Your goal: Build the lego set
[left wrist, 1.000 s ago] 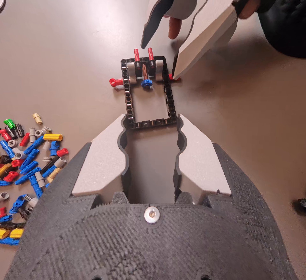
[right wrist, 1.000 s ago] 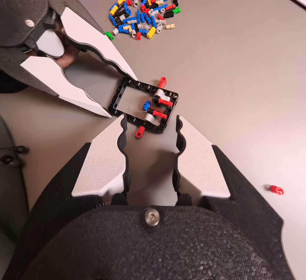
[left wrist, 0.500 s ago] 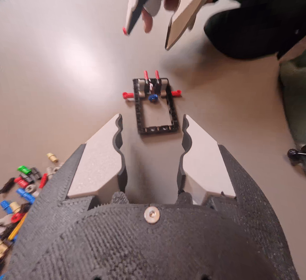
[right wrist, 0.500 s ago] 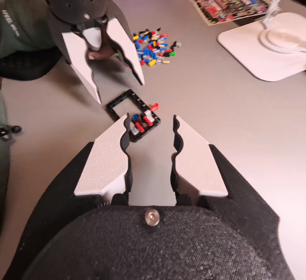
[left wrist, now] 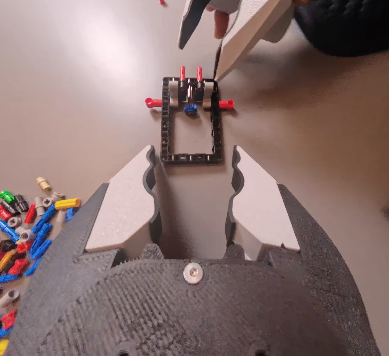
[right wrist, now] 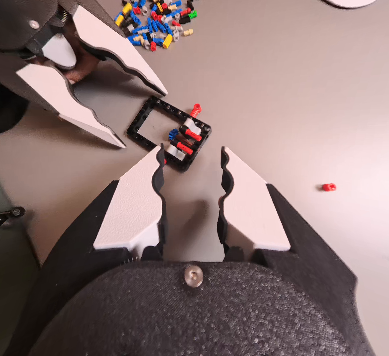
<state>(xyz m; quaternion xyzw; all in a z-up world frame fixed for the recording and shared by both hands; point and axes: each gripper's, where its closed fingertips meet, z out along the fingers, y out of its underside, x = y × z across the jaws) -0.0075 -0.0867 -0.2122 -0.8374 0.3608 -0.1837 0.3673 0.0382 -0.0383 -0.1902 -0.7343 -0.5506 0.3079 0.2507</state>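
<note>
I see the black rectangular plastic lego frame (left wrist: pixel 191 121) with red pins lying flat on the grey table (left wrist: pixel 73 72), just ahead of my spread, empty left claw (left wrist: pixel 192 152) and touching neither, my right claw (right wrist: pixel 191 150) likewise spread at its far end.

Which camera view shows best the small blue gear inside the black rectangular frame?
The left wrist view: the small blue gear faces the camera, unobstructed, inside the black rectangular frame. In the right wrist view, the gear appears side-on, blurred.
</note>
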